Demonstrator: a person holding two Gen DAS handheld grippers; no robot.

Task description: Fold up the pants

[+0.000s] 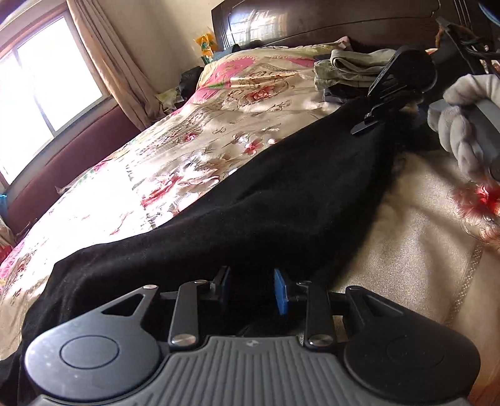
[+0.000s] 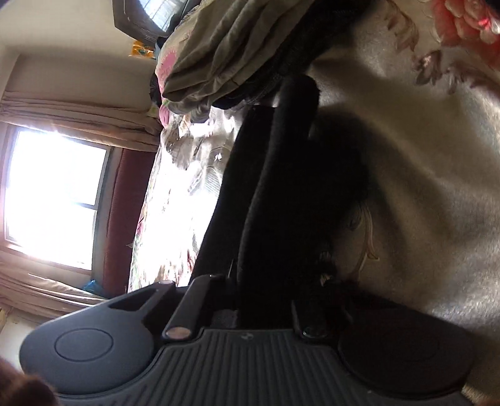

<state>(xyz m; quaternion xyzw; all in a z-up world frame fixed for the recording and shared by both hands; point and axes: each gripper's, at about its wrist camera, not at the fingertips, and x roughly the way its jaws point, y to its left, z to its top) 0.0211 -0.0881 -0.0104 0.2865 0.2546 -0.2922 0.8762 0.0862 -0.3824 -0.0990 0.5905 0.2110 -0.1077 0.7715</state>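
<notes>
Black pants (image 1: pixel 256 212) lie stretched across a floral bedspread (image 1: pixel 175 150). My left gripper (image 1: pixel 253 289) sits at the near end of the pants, its blue pads a little apart with black cloth between them. My right gripper (image 1: pixel 368 123), held by a gloved hand (image 1: pixel 462 125), pinches the far end of the pants and lifts it. In the right wrist view the right gripper (image 2: pixel 265 309) is shut on a folded edge of the black pants (image 2: pixel 268 193), which run away from it in two thick bands.
A pile of folded olive-grey clothes (image 1: pixel 353 70) lies near the dark wooden headboard (image 1: pixel 312 22); the pile also shows in the right wrist view (image 2: pixel 218 53). A window (image 1: pixel 37 93) with curtains is at the left. A cream blanket (image 1: pixel 422 250) lies under the pants at right.
</notes>
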